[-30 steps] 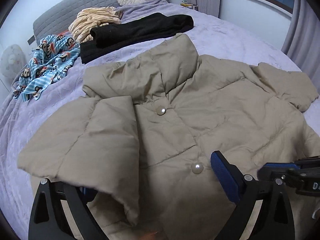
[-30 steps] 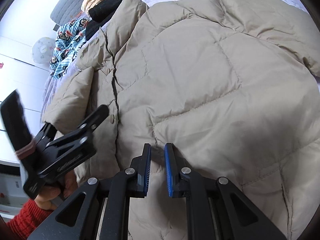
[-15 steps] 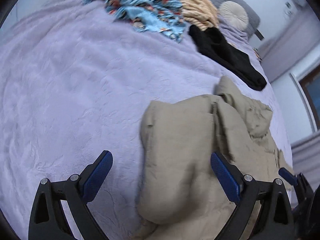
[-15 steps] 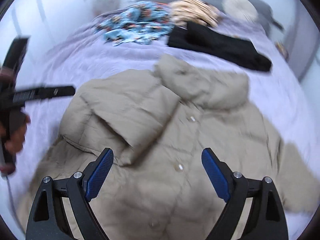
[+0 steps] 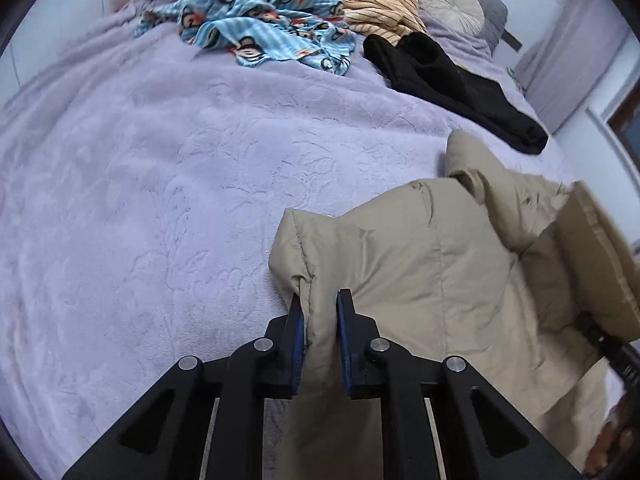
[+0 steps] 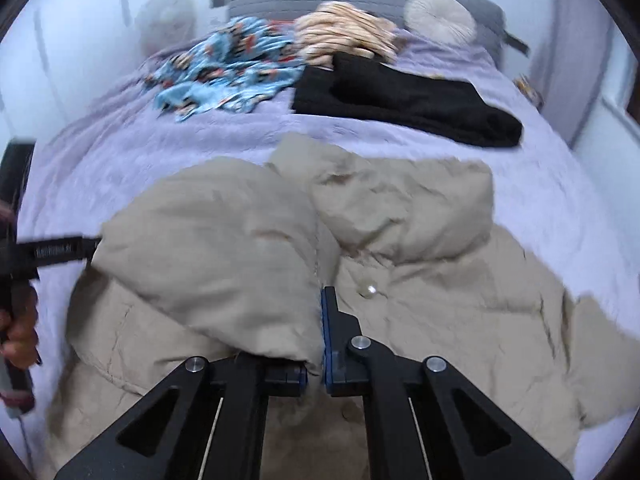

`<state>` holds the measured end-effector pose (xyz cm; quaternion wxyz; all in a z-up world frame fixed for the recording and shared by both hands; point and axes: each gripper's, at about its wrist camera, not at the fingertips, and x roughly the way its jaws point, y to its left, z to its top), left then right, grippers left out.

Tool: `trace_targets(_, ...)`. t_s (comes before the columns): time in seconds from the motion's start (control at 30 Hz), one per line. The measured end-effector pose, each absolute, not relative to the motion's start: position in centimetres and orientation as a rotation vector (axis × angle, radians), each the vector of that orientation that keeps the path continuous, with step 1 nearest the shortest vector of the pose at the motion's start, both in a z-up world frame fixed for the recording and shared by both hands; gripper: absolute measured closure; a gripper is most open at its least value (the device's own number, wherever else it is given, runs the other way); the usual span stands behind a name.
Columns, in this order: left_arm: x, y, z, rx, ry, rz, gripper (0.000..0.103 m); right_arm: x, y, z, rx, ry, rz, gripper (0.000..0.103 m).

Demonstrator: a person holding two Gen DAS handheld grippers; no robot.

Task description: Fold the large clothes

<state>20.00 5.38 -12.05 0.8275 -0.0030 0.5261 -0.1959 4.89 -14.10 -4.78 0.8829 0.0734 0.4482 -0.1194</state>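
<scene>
Jacket (image 5: 420,280) sleeve (beige) in both grippers

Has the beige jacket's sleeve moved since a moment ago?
Yes. The sleeve, flat across the jacket front before, is now lifted and bunched toward the left gripper, away from the pearl button.

Half a second ago both your tongs stood wide open above the beige puffer jacket (image 6: 400,320); now both have just closed on it. Your left tongs (image 5: 320,336) pinch a seamed edge of the folded-over part, the fabric pressed between the blue pads. Your right tongs (image 6: 318,344) grip the edge of the sleeve panel beside the pearl button (image 6: 368,290). A second ago the jacket lay spread flat on the bed (image 5: 160,200); now its left side is bunched and lifted off the lilac cover.
</scene>
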Motion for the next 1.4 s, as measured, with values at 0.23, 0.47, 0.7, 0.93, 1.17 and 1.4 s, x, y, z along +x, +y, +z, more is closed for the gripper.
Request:
trace_targets(0.23,19.7,3.8,-12.9,0.132,1.085,-0.356,0.085,-2.4,-25.4,-13.7,0.985,0.957,-0.307,0.098)
trace_targets(0.47,18.7,7.9,-7.8,0.115,1.003,-0.251,0.076,-6.6,-26.9,-10.9,1.061,0.932,-0.399,0.077)
trace_targets(0.7,17.4,6.3,-8.2,0.097,1.062,-0.324,0.076,-2.8,-26.2,-4.9,0.663,0.897,-0.278,0.077)
trace_targets(0.93,15.6,5.3,-14.2,0.167,1.139,-0.28,0.075,1.8,-26.4,-10.4,0.584,1.053,-0.298,0.083)
trace_targets(1.17,15.8,5.0,-12.7,0.185,1.162,-0.255,0.075,-1.8,-26.2,-10.1,0.543,1.045,-0.304,0.083)
trace_targets(1.4,13.4,3.8,-10.1,0.19,1.186,-0.274,0.075,-6.6,-27.2,-7.5,0.713,1.0,-0.309,0.063)
